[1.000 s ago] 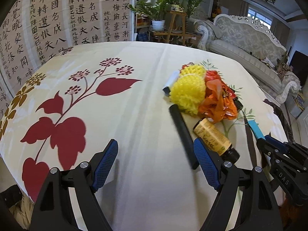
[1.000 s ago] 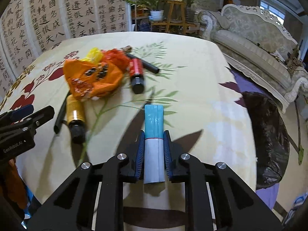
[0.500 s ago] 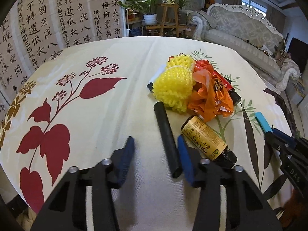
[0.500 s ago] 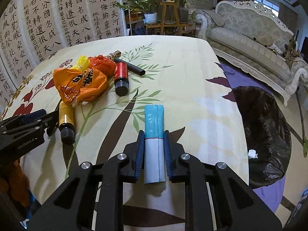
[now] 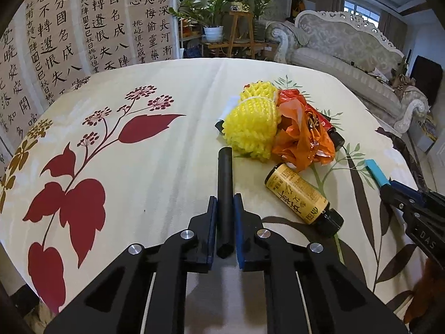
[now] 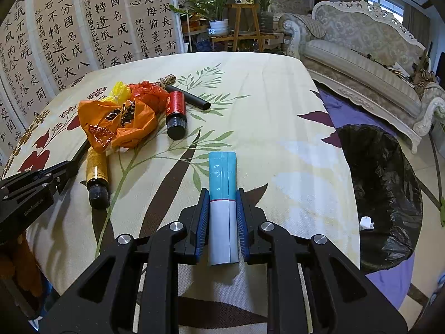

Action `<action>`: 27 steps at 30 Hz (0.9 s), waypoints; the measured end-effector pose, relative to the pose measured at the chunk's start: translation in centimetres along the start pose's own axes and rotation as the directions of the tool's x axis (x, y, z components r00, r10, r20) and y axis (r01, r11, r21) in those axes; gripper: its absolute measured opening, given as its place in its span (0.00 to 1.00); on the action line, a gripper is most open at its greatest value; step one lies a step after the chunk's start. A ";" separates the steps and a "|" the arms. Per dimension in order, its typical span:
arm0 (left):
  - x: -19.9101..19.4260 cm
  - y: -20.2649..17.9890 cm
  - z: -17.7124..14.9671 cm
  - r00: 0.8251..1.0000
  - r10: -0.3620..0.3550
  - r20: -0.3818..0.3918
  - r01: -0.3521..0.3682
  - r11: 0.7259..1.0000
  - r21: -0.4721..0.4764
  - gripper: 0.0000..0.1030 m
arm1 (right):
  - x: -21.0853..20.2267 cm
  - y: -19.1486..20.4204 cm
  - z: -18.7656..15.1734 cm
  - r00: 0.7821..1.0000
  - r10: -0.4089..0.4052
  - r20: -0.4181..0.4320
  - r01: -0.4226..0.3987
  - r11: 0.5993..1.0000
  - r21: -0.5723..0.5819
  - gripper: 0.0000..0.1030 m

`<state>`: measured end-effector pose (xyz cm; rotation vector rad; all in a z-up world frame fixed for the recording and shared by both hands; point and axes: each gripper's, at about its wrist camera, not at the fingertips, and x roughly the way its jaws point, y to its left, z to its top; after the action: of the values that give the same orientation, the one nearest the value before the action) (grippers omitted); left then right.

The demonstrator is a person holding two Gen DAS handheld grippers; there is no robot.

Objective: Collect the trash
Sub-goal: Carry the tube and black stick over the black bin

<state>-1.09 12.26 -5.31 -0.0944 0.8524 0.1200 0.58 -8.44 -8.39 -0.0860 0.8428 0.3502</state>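
My left gripper (image 5: 225, 203) is shut on a long black tube (image 5: 224, 178) on the flowered tablecloth. My right gripper (image 6: 222, 197) is shut on a blue and white tube (image 6: 222, 183), held above the cloth; it also shows in the left wrist view (image 5: 375, 174). Loose trash lies in a heap: yellow foam netting (image 5: 251, 128), a crumpled orange bag (image 5: 303, 139) (image 6: 119, 119), a yellow-labelled bottle (image 5: 300, 194) (image 6: 96, 172), a red-labelled bottle (image 6: 175, 114) and a second black tube (image 6: 190, 98).
A bin lined with a black bag (image 6: 381, 189) stands on the floor by the table's right edge, with a white scrap inside. A sofa (image 6: 361, 64) and plant stand (image 6: 244, 22) are behind. The table edge (image 6: 353, 194) runs close to the bin.
My left gripper has moved right to the black tube and closed on it. My right gripper, holding the blue and white tube, has drifted right, bringing more of the bin into view.
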 end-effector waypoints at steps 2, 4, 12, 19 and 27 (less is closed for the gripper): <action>-0.3 0.0 -0.2 1.000 -0.009 0.008 0.009 1.000 -0.004 0.12 | 0.0 0.0 0.0 1.000 0.000 0.000 0.000 1.000 0.000 0.18; -0.8 -0.1 -0.3 1.000 -0.016 0.015 0.016 1.000 -0.004 0.12 | -0.1 0.0 0.0 1.000 -0.001 0.003 0.001 1.000 0.003 0.18; -3.6 -0.7 -0.3 0.995 -0.064 0.071 0.064 0.998 0.002 0.12 | -1.1 -0.6 0.3 1.000 -0.013 0.027 0.012 1.000 0.016 0.18; -5.5 -2.5 0.8 0.985 -0.116 0.127 0.114 0.993 0.026 0.12 | -3.0 -2.1 0.8 0.997 -0.040 0.073 0.037 0.998 0.043 0.18; -5.3 -7.2 2.2 0.967 -0.198 0.161 0.183 0.978 0.103 0.12 | -5.5 -6.1 1.1 0.982 -0.137 0.126 0.123 0.985 0.118 0.18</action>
<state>-1.86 5.08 0.40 -0.0820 0.6723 -0.0892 0.09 -15.42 -3.97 -0.0150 0.7179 0.1839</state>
